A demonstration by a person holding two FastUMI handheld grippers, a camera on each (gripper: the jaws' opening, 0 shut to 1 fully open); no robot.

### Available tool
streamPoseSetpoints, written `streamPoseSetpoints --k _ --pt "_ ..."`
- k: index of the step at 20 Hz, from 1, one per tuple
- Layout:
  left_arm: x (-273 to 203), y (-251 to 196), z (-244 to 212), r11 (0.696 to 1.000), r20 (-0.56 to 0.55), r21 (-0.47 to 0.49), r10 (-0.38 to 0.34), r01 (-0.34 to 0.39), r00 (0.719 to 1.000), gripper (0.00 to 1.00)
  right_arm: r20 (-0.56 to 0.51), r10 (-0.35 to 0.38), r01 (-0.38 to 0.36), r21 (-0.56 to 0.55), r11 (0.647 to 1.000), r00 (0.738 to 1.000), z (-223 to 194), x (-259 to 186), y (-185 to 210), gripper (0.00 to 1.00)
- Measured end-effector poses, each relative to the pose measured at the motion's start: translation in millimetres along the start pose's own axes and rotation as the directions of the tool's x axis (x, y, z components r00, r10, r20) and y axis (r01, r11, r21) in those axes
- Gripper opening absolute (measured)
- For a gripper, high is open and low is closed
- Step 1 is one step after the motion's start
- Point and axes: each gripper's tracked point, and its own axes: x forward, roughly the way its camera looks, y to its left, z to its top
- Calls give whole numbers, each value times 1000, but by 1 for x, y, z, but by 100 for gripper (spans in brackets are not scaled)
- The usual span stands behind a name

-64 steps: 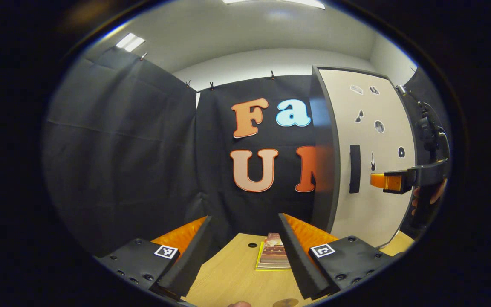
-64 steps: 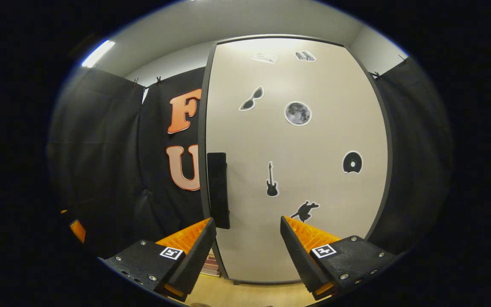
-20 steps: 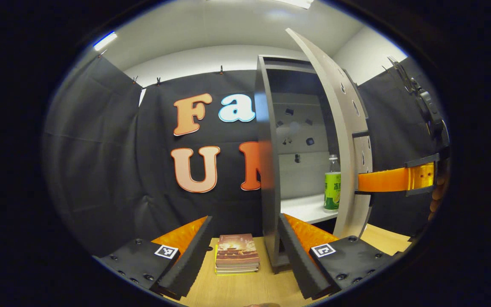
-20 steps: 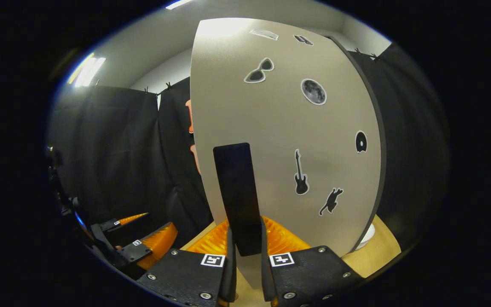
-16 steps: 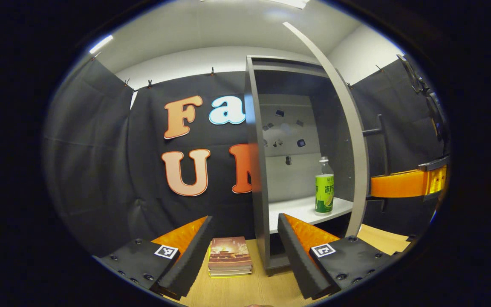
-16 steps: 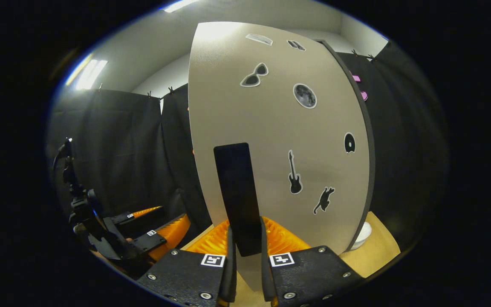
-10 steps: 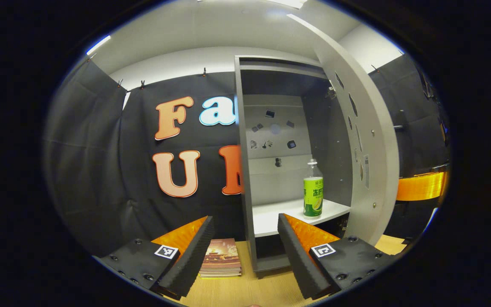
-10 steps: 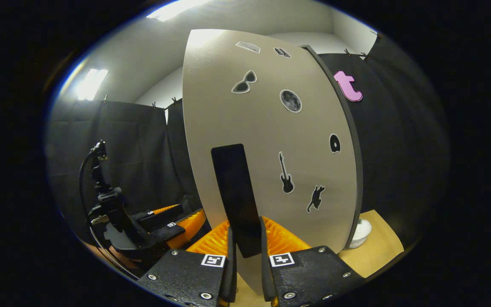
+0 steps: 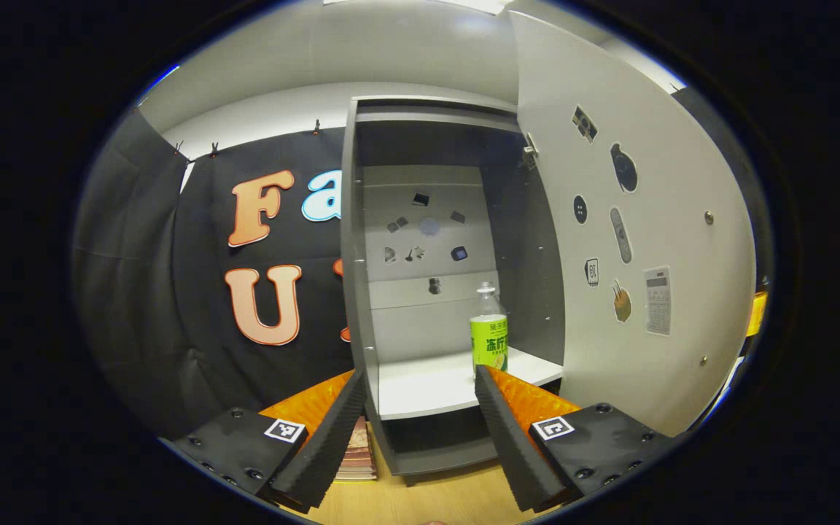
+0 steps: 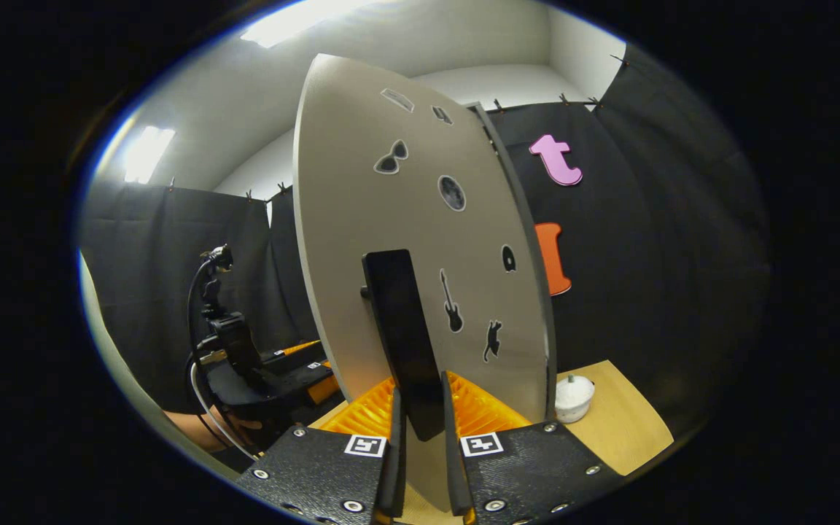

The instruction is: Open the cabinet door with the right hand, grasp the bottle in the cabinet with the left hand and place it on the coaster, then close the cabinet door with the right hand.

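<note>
Wooden tabletop (image 9: pixel 420 503) lies nearest in the left gripper view, just beyond the left gripper (image 9: pixel 420 430), whose two fingers stand well apart with nothing between them. A stack of books (image 9: pixel 359 456) lies on the wood to the left, partly hidden behind the left finger and just beside the foot of the cabinet (image 9: pixel 351 292). Past the fingertips the grey cabinet stands open, and on its white shelf (image 9: pixel 427 383), toward the right side, the bottle (image 9: pixel 489 332) stands upright, clear with a green label and a pale cap. Small stickers dot the cabinet's back panel behind it. To the right the cabinet door (image 9: pixel 639 240) is swung wide, its inner face turned to the camera and carrying more stickers.

In the right gripper view the right gripper (image 10: pixel 420 430) is clamped on the door handle (image 10: pixel 402 335), a dark upright bar on the outer face of the door, with both fingers pressing its lower end from either side. Left of the door and farther off, the other gripper shows with a cable and a hand beneath it. On the tabletop to the right, near the door's bottom edge, sits a small white lidded pot (image 10: pixel 573 397). Black cloth hangs behind everything.
</note>
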Motion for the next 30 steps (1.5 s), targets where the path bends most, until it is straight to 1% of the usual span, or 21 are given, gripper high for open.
streamPoseSetpoints --k 4,7,10,14,18,22,24,25,27,28,29,30 --pt "12 -29 4 999 3 -24 -38 38 999 96 18 -69 69 2 998 997 4 -6 -19 23" --pt "24 -40 5 997 -5 -53 -49 49 999 96 34 -121 121 -20 992 992 9 -11 -32 19" --pt "34 -45 6 997 -8 -66 -45 44 999 96 43 -151 152 -26 988 988 11 -15 -43 18" --pt "51 -44 8 997 -11 -74 -33 32 999 96 55 -172 174 -17 985 983 15 -18 -60 17" --pt "60 -44 11 998 -6 -58 -17 16 1000 96 73 -194 194 10 981 978 20 -22 -77 16" --pt "72 -41 15 999 1 -49 -9 9 1000 96 94 -248 252 -23 968 964 22 -34 -95 11" --pt "77 -42 14 998 -7 -58 -14 13 1000 96 92 -250 254 -39 966 964 24 -31 -96 13" --pt "80 -43 13 998 -10 -61 -15 14 1000 97 94 -251 256 -48 966 964 25 -30 -96 17" --pt "84 -44 12 998 -15 -61 -16 15 1000 97 100 -264 272 -71 960 959 26 -32 -100 22" --pt "86 -43 11 998 -17 -61 -16 15 1000 96 103 -272 280 -81 957 957 25 -35 -102 23" --pt "88 -44 10 998 -20 -61 -17 16 1000 97 106 -271 280 -86 956 957 27 -36 -103 34" --pt "89 -43 10 998 -23 -62 -16 15 1000 96 118 -264 275 -83 958 957 30 -38 -101 30"
